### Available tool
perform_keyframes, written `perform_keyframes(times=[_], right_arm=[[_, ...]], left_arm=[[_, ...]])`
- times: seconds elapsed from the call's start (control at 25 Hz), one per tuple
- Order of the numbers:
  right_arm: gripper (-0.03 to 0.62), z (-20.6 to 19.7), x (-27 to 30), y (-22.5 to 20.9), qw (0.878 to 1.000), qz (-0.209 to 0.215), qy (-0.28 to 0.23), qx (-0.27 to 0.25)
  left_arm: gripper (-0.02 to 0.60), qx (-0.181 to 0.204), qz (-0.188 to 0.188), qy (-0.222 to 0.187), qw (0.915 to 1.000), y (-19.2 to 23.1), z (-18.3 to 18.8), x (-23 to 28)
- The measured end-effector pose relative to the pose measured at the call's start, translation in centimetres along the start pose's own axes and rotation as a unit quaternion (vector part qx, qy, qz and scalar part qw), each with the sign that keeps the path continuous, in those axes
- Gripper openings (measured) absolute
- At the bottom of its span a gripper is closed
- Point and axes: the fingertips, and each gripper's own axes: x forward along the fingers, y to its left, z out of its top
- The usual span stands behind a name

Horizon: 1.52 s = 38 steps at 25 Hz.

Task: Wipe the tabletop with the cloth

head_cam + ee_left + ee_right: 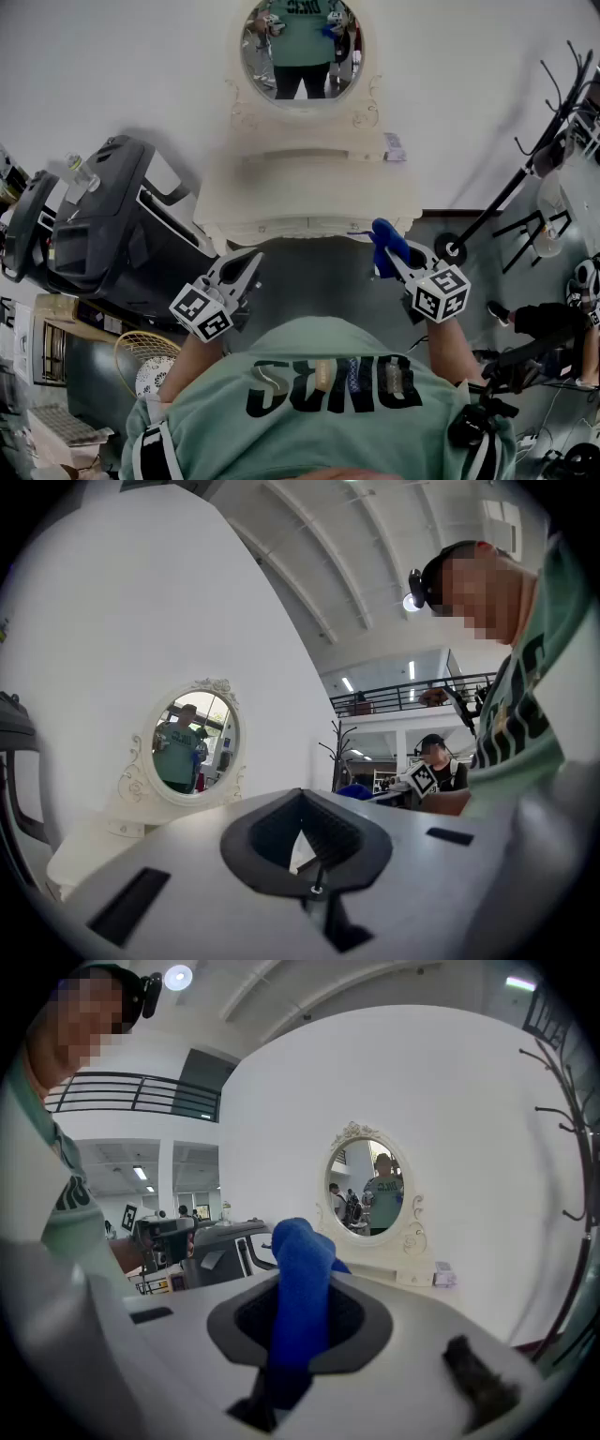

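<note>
A blue cloth [385,240] sticks up out of my right gripper [392,257], which is shut on it just short of the front edge of the cream dressing table [309,187]. In the right gripper view the cloth [302,1283] hides the fingertips, and the table [398,1272] lies ahead under the oval mirror [370,1194]. My left gripper [246,266] hovers at the table's front left corner, jaws together and holding nothing. In the left gripper view the left gripper [300,810] points towards the mirror [192,747].
A small box [394,148] sits on the tabletop at the back right. A dark treadmill [103,225] with a bottle [75,171] stands close on the left. A black coat rack [525,178] leans at the right. A racket [150,361] lies on the floor at lower left.
</note>
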Motion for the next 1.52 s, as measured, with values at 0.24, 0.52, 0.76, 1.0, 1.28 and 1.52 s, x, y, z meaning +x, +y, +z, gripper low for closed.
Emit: perform_keyframes(times=[0.24, 0.52, 0.76, 1.0, 1.28, 1.52], right_arm=[[0.061, 0.1, -1.1, -0.8, 1.000, -0.005, -0.005, -0.003], [0.061, -0.3, -3.5, -2.8, 1.000, -0.013, -0.010, -0.002], [0.061, -0.1, -5.6, -3.8, 0.999, 0.003, -0.033, 0.019], [0.063, -1.5, -5.8, -4.4, 0.999, 0.036, -0.023, 0.014], [0.063, -2.7, -0.8, -6.4, 0.998, 0.056, -0.006, 0.024], [0.063, -0.6, 10.9, -7.8, 0.998, 0.057, 0.005, 0.017]], left_arm=[[0.005, 0.005, -0.012, 0.005, 0.9999, -0.9, 0.0, 1.3], [0.005, 0.014, -0.021, 0.009, 0.9996, -3.1, -0.1, 3.4], [0.004, 0.011, -0.021, 0.015, 0.9996, -5.0, -1.0, 5.0], [0.005, 0.004, -0.011, 0.024, 0.9996, -6.0, -2.2, 6.4], [0.005, -0.001, -0.003, 0.042, 0.9991, -2.1, -3.7, 7.9], [0.003, -0.020, -0.003, 0.033, 0.9992, 9.9, -4.1, 9.1]])
